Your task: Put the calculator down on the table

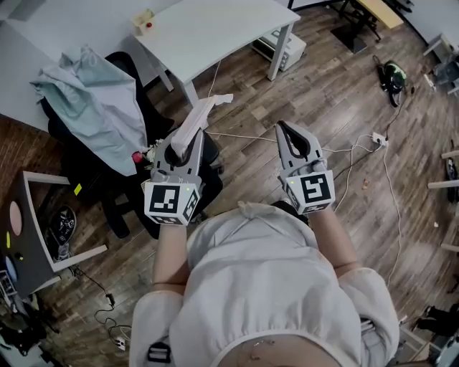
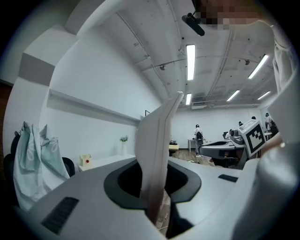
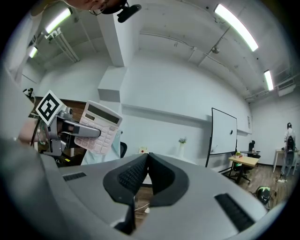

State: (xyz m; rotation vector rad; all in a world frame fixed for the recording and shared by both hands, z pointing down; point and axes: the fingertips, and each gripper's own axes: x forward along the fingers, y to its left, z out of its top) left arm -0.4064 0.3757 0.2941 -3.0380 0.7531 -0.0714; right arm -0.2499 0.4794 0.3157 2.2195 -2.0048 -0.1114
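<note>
A pale pink calculator (image 1: 199, 117) sticks out forward from my left gripper (image 1: 183, 145), which is shut on its lower end and holds it in the air above the floor. The left gripper view shows the calculator (image 2: 157, 145) edge-on, clamped between the jaws. From the right gripper view its keypad (image 3: 99, 128) faces me at the left, held by the left gripper (image 3: 78, 131). My right gripper (image 1: 287, 132) is level beside it, jaws shut (image 3: 147, 158) with nothing between them. The white table (image 1: 215, 32) stands ahead, beyond both grippers.
A small yellow box (image 1: 143, 21) sits on the table's left end. A black chair draped with a pale green cloth (image 1: 93, 93) stands at the left. White cables and a power strip (image 1: 376, 138) lie on the wooden floor at the right. A grey shelf unit (image 1: 32, 236) is at lower left.
</note>
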